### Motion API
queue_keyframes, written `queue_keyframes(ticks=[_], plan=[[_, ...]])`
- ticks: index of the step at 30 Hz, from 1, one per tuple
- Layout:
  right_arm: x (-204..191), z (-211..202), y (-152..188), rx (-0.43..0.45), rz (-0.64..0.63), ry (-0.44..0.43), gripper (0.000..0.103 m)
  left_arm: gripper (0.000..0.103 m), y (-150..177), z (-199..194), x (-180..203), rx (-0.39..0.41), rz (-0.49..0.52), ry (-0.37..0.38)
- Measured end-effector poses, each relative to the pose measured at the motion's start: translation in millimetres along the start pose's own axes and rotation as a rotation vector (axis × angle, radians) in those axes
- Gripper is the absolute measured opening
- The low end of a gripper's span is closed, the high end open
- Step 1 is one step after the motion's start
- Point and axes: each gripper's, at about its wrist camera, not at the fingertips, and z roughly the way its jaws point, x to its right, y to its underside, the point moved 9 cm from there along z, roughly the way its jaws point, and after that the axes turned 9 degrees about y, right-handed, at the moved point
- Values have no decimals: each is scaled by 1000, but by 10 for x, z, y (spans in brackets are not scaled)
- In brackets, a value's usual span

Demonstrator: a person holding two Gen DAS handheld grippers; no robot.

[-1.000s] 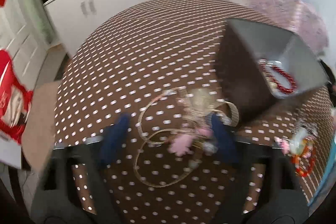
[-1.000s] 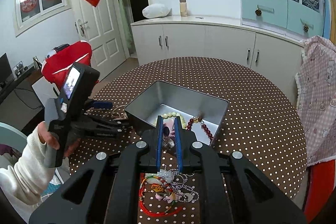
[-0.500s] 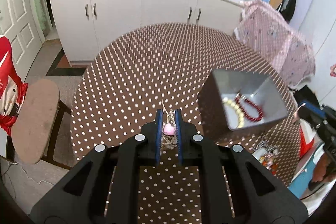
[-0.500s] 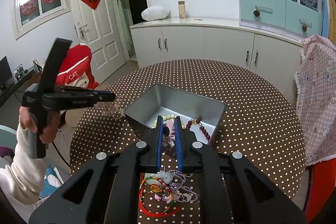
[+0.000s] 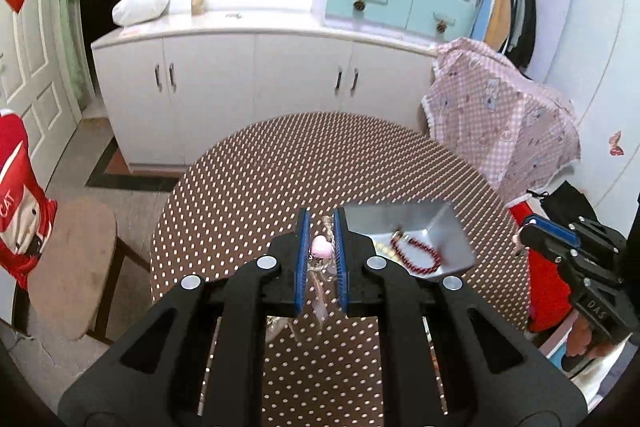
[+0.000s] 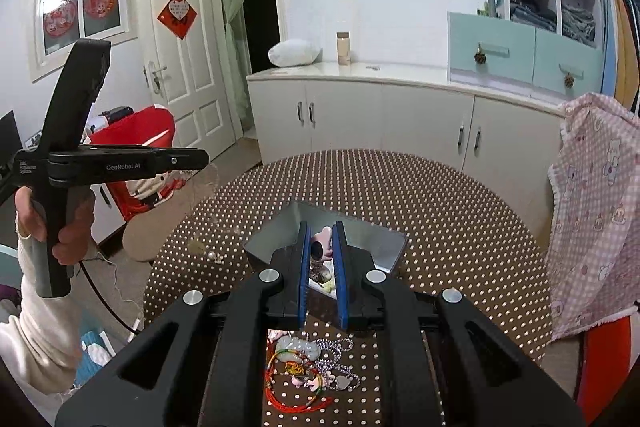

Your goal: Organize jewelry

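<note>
Both jaws nearly shut: left gripper (image 5: 320, 247) pinches a necklace w/ pink heart charm (image 5: 322, 246), chain dangling below, held high over the table (image 5: 260, 187) left of the metal tray (image 5: 452, 247); right gripper (image 6: 320, 251) grips a pink trinket (image 6: 323, 241) over the tray. Best move, imo: carry left one rightward over the tray, lower till chain pools inside, then release. Red bead bracelet (image 5: 416, 255) already in tray; tangled pile (image 6: 308, 371) waits on near side.

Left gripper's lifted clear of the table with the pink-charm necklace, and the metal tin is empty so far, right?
Not quite. The left gripper is off the table, shut on the pink-charm necklace, but the metal tin is not empty: the left wrist view shows a dark red bead bracelet and pale beads inside.
</note>
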Motion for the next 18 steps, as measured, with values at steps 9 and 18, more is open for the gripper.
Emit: queue_keyframes(ticks=[9,18], plan=[[59,-89,-233,46,-8,3,10,12,-336,-199,349,75,61,22],[131,-119,-461,79,-10,14,10,12,-547,-187,665,90,103,69]])
